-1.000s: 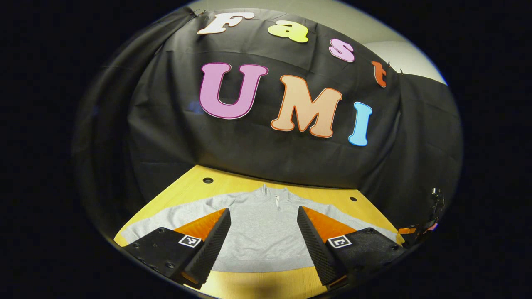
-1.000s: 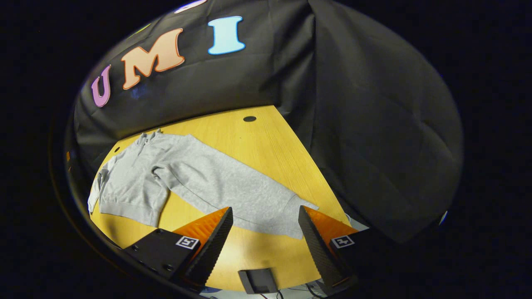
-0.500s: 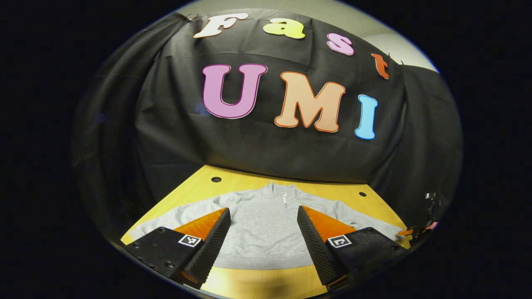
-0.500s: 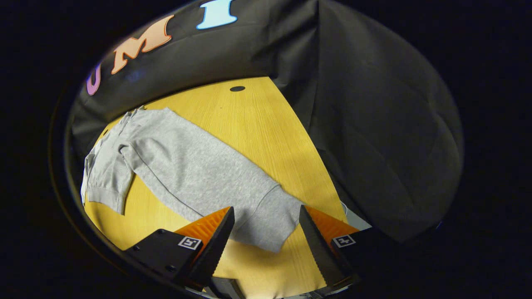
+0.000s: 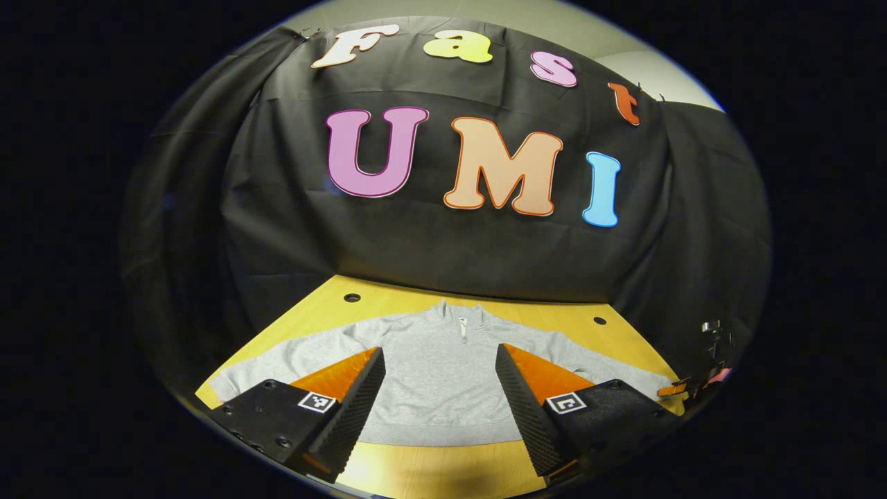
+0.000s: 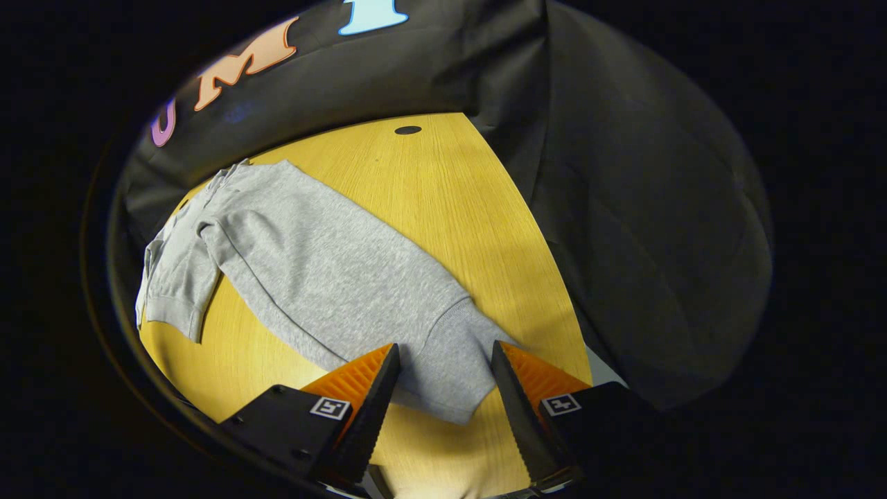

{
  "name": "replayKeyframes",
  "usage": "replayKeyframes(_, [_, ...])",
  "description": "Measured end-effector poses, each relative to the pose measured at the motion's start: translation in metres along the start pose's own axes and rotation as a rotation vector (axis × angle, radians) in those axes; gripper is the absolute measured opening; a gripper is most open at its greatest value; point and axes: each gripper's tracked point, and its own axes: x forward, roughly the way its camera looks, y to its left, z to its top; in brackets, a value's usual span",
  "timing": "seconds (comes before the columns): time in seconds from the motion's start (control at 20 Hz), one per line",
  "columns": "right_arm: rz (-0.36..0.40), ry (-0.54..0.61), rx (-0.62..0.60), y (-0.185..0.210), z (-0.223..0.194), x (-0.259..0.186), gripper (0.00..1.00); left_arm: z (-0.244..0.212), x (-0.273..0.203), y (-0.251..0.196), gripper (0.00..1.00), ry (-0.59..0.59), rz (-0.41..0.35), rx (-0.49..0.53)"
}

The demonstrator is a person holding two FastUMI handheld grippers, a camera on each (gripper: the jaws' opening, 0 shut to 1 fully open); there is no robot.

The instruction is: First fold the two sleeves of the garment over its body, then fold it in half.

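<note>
A grey zip-neck sweatshirt (image 5: 436, 378) lies flat, front up, on a yellow wooden table (image 5: 429, 471), with its sleeves spread out to both sides. In the left gripper view my left gripper (image 5: 438, 348) hangs open above the hem at the middle of the body, holding nothing. In the right gripper view one sleeve (image 6: 326, 277) runs diagonally toward the camera. Its ribbed cuff (image 6: 450, 378) lies between the fingers of my right gripper (image 6: 444, 344). That gripper is open, low over the cuff near the table's corner, and the fingers are clear of the cloth.
The black cloth wall closes off the table at the back and on the right side. Small round holes (image 5: 352, 297) (image 5: 599, 321) (image 6: 407, 129) sit in the tabletop behind the garment. The table's right edge (image 6: 578, 346) runs just beside the cuff.
My right gripper has come forward and down until the cuff lies between its fingers, and the gap has narrowed a little. The left gripper has only drifted slightly over the hem.
</note>
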Motion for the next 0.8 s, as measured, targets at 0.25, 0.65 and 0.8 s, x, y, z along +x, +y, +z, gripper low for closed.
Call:
replayKeyframes(0.25, [-0.037,-0.018,0.022,0.0,0.007,0.0,0.17,0.001,0.0,-0.001,0.93,-0.003,-0.006,-0.02])
replayKeyframes(0.65, [-0.077,-0.085,0.046,0.004,0.019,-0.025,0.1,0.0,-0.005,0.018,0.93,-0.004,-0.02,-0.023])
replayKeyframes(0.8, [-0.08,-0.137,0.075,0.011,0.027,-0.046,0.1,-0.002,-0.003,0.031,0.93,-0.002,-0.048,-0.023])
